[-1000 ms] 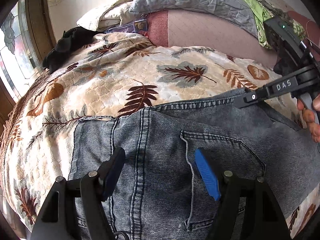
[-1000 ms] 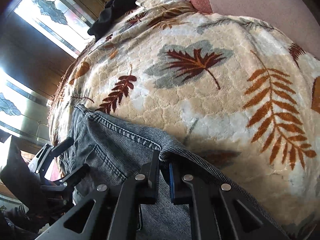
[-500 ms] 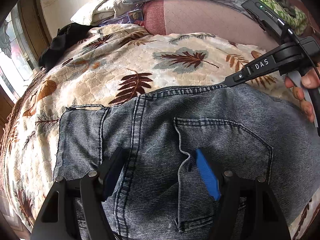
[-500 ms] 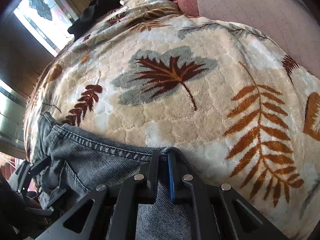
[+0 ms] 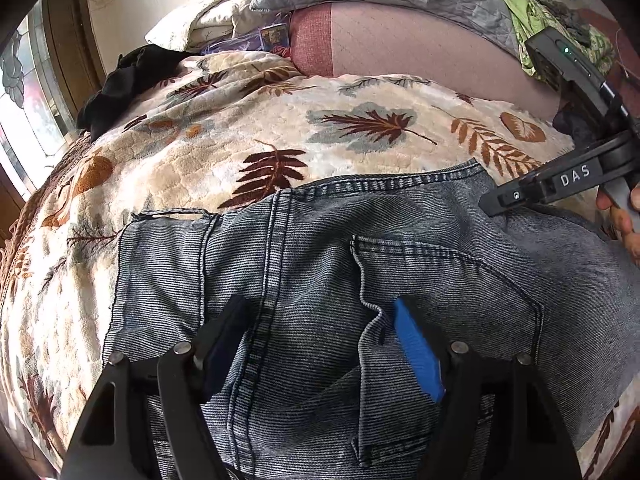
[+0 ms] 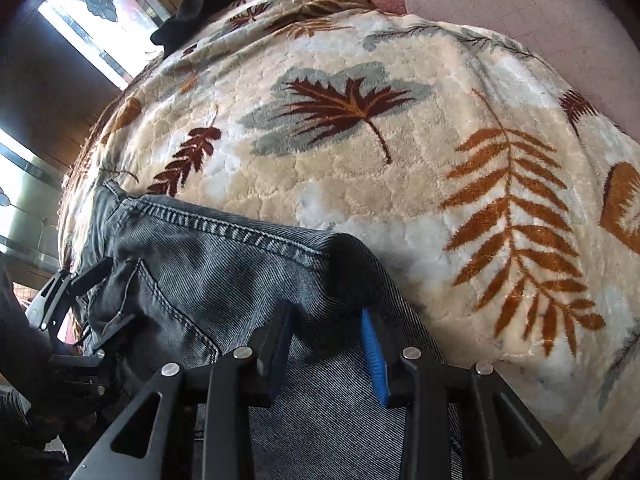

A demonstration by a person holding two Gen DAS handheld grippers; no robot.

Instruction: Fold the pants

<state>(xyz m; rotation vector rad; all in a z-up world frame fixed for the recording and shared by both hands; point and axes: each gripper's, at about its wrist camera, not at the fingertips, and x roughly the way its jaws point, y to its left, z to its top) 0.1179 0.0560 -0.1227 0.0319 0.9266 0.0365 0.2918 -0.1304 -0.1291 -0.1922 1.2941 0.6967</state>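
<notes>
The jeans lie directly under both tongs, waistband running crosswise ahead of them. The left gripper gapes wide over the back pocket. The right gripper, jaws parted, straddles the waistband's folded corner, nearer the edge.

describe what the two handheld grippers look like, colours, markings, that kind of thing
Both are black plastic with slotted, triangular cut-out linkages and silver pivot pins. The left gripper and right gripper each carry a blue ribbed pad on one finger and a dark pad on the other. Seen from the left wrist view, the right gripper's body bears white "DAS" lettering, with a small green light on the black unit above it.
</notes>
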